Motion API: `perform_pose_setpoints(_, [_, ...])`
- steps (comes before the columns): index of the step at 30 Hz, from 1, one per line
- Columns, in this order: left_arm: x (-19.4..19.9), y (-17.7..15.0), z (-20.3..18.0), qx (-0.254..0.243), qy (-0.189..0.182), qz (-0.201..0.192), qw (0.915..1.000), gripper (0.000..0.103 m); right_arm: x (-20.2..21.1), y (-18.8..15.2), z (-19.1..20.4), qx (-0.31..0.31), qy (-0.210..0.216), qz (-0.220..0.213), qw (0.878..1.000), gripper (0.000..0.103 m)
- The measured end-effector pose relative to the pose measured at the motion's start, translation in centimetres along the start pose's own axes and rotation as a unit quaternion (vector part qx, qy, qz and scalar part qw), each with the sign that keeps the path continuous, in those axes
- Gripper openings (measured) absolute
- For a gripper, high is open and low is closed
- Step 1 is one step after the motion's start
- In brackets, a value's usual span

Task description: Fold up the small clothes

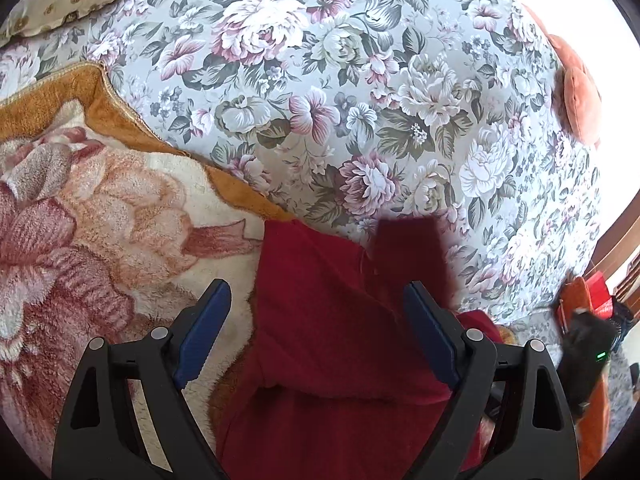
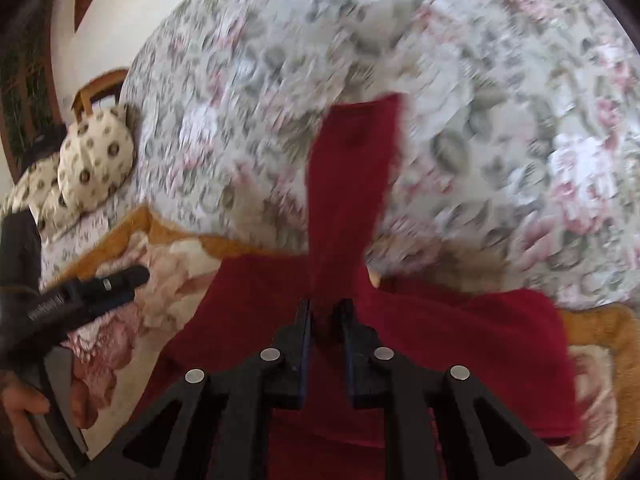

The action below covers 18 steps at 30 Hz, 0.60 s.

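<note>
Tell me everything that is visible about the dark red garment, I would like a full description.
The dark red garment is a soft, fleece-like piece with no print. It lies partly on the plush flowered blanket and partly on the floral bedspread. A long narrow part, perhaps a sleeve, stretches out over the bedspread. The right gripper has its jaws nearly together on the cloth where that part begins. The left gripper hangs open above the garment, holding nothing.
</note>
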<state>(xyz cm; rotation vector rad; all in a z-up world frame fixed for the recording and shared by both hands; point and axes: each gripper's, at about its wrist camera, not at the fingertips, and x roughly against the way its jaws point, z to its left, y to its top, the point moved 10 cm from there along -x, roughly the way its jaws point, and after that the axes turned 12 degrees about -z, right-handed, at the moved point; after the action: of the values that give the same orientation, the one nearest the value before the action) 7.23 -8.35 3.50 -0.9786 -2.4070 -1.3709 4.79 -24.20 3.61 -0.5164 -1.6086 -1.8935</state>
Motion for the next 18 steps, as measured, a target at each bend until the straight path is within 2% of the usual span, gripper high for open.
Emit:
perform_pose_setpoints(2, [-0.2,-0.2,0.2,0.008,-0.003,0.009,0.9999,0.088,-2.1,-2.8,1.0,-0.040,0.044,0.057,0.997,0.024])
perform_pose_setpoints(4, [-0.4,-0.3,0.1,0.018,-0.009,0.015,0.9997,0.088,-1.4,-3.7,0.8,-0.056,0.064,0.058,0.995,0.025])
perform_pose_setpoints(6, [-0.6,-0.5,-0.3,0.019,-0.013,0.019,0.9995,0.088,0.6,-3.3,-0.4,-0.043,0.048,0.033,0.997,0.027])
perform_pose_setpoints(9, [-1.0,-1.5,-1.2,-0.007,-0.011,0.033,0.9994,0.088,3.9,-2.4,-3.0,-0.035,0.020,0.005,0.999,0.029])
perform_pose_setpoints(12, [-2.1,-2.5,-1.3,-0.041,0.013,0.040,0.9983,0.088,7.5,-1.6,-6.2,-0.041,-0.007,-0.027,0.999,0.029])
perform_pose_setpoints(14, [-3.3,-3.3,-1.3,-0.048,0.022,0.052,0.9972,0.088,10.1,-1.6,-8.8,-0.039,-0.044,-0.047,0.997,0.029])
perform_pose_setpoints(15, [-3.9,-3.9,-1.4,-0.052,0.022,0.063,0.9964,0.088,11.0,-1.9,-10.1,-0.046,-0.058,-0.053,0.996,0.029])
perform_pose_setpoints(18, [-5.5,-4.9,-1.0,-0.070,0.042,0.076,0.9937,0.088,12.2,-3.2,-12.7,-0.088,-0.059,-0.044,0.993,0.030])
